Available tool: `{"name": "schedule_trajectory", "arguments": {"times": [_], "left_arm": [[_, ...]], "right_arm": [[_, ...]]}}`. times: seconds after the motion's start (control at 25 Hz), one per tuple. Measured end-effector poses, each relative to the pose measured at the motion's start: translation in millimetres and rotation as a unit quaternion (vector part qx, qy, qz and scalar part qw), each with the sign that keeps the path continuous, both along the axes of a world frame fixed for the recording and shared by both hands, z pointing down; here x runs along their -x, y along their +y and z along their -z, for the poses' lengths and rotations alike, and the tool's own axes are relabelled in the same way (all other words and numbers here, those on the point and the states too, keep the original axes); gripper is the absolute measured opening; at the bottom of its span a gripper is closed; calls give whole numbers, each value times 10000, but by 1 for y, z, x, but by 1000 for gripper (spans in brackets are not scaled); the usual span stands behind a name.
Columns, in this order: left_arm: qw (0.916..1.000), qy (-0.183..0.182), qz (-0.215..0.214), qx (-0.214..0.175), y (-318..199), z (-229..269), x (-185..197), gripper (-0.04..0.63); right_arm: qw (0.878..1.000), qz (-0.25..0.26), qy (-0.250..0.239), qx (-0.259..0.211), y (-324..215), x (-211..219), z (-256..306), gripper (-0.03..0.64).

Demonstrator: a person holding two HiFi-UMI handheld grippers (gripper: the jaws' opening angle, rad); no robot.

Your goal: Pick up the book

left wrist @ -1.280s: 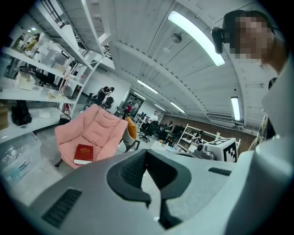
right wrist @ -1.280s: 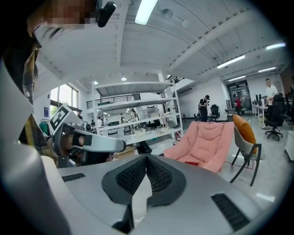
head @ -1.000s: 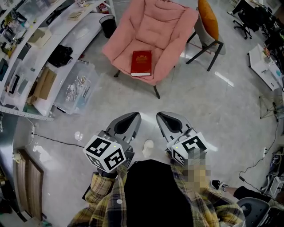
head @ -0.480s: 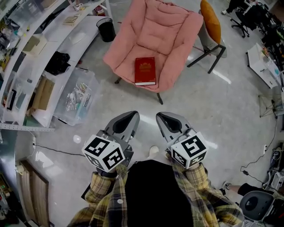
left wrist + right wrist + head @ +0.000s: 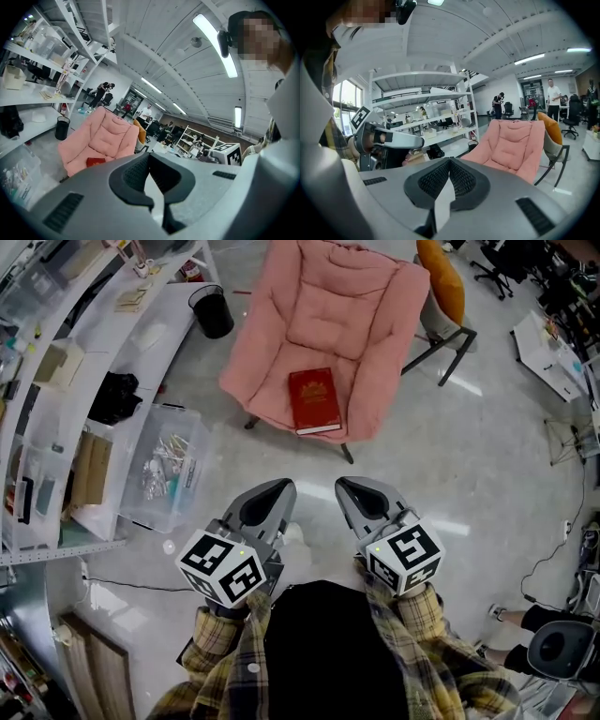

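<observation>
Both are shut with nothing between them: the left tongs (image 5: 272, 495) and right tongs (image 5: 361, 495) sit side by side, well apart from the book (image 5: 314, 400). It is a dark red hardback with a gold emblem, lying flat near the front edge of the pink padded chair (image 5: 347, 306). Pale glossy floor (image 5: 450, 484) lies all round, with white shelving (image 5: 56, 381) and a clear bin (image 5: 169, 460) at the left.

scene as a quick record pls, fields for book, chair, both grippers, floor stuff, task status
book: red book, lying flat on the seat
chair: pink chair, padded, on a pale floor
left gripper: jaws together, nothing held, short of the chair
right gripper: jaws together, nothing held, short of the chair
floor stuff: black bin, clear storage box
task status: book not yet picked up
</observation>
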State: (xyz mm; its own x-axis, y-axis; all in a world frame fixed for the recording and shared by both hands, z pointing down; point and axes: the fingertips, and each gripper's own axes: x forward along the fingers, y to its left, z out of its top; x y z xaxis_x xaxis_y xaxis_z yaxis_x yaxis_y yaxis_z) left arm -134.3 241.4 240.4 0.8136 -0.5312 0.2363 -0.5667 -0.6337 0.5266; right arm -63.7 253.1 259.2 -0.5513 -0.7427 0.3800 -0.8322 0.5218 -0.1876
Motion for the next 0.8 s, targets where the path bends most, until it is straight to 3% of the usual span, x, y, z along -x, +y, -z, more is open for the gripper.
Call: {"name": "schedule_trajectory", "arguments": {"times": [0.32,0.8], "left_arm": [[9997,-77,-174,144,-24,-16,17,3],[9996,8,-88,265,-103,-23,-7,3]], "right_arm": [[9997,-122,-18,196,-19,25,-15,18],[9993,-130,45,334,-94,-6,-23,18]]}}
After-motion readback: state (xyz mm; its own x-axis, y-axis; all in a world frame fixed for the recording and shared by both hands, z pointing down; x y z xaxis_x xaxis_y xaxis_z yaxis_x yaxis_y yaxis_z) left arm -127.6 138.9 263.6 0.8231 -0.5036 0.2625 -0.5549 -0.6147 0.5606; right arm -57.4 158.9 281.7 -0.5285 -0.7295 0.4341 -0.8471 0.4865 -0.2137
